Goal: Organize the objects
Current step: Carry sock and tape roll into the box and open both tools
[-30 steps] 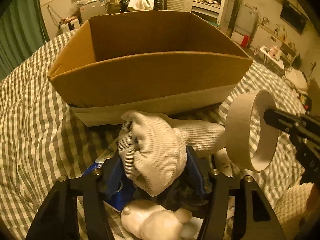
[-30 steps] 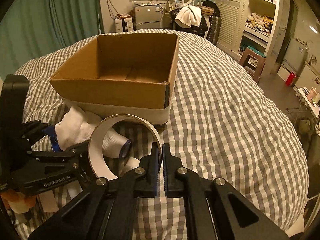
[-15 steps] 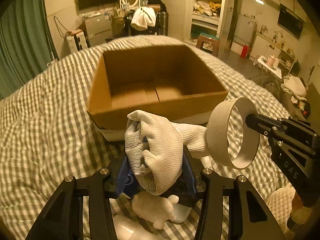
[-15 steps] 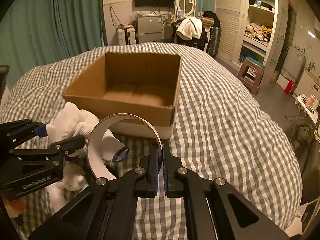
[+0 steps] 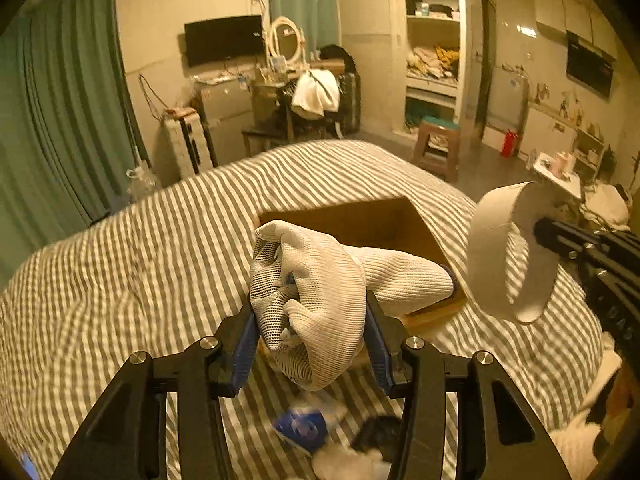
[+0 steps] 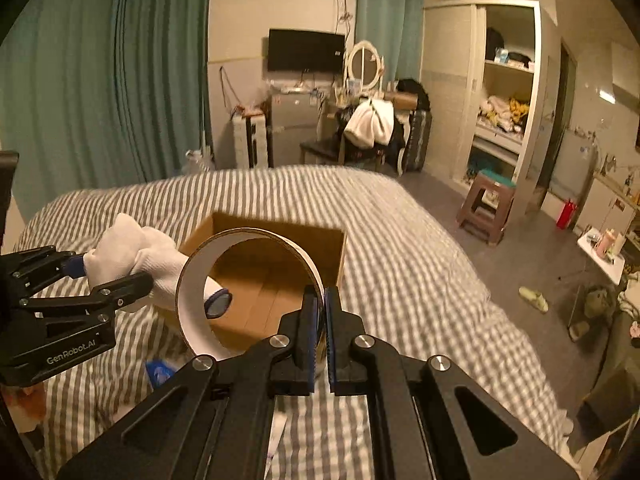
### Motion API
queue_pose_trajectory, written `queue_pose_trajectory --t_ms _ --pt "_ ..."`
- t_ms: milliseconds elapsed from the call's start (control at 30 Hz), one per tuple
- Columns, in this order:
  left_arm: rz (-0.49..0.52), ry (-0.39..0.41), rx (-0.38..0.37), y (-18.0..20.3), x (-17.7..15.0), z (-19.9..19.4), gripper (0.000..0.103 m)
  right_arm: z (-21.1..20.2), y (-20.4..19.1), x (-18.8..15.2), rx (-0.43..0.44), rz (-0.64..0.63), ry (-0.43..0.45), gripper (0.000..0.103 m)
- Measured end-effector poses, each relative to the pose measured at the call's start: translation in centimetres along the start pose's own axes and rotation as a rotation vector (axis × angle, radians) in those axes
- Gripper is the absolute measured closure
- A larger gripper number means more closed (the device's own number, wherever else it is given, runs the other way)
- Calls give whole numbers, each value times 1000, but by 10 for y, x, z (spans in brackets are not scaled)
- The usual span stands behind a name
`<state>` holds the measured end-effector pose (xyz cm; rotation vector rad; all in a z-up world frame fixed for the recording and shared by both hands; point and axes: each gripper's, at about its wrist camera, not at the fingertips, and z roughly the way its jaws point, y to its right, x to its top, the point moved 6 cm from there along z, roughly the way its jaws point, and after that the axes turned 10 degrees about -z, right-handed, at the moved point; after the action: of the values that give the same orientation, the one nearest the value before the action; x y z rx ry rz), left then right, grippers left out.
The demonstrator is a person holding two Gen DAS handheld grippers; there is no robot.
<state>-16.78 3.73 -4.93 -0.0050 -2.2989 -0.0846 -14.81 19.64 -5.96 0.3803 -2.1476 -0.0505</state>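
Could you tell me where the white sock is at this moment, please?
The white sock is clamped in the left tool, held up over the near edge of the cardboard box, just left of the tape ring.

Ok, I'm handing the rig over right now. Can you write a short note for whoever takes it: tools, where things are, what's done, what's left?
Left tool: shut on the white sock, held up over the bed.
Right tool: shut on the wall of the tape ring, also held up in the air.
Cardboard box: open on the bed just ahead of both tools, nothing visible inside.
Done: both things picked up.
Left: put sock and ring in the box, probably. A blue packet and a few blurred items lie on the bed below the left tool.
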Motion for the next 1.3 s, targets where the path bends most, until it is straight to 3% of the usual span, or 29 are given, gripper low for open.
queue_pose_trajectory --t_ms 233,467,800,933,1000,1167,1300 --pt "-14 18 68 -19 38 47 54 34 7 53 14 12 -8 100" --pt "-26 -14 26 -25 50 88 54 103 4 82 -3 9 -107 100" --pt "11 -101 50 -19 25 148 54 189 -16 47 -8 8 -254 100" --pt "46 -89 40 -10 17 154 54 198 -17 37 12 1 -274 99" --pt "15 -97 20 -13 14 156 54 197 -16 34 30 7 -274 98" --pt "-84 -147 -58 -19 9 153 45 185 -14 30 103 48 -254 86" --pt "-68 -101 -73 -19 16 129 17 167 -9 28 201 123 -196 59"
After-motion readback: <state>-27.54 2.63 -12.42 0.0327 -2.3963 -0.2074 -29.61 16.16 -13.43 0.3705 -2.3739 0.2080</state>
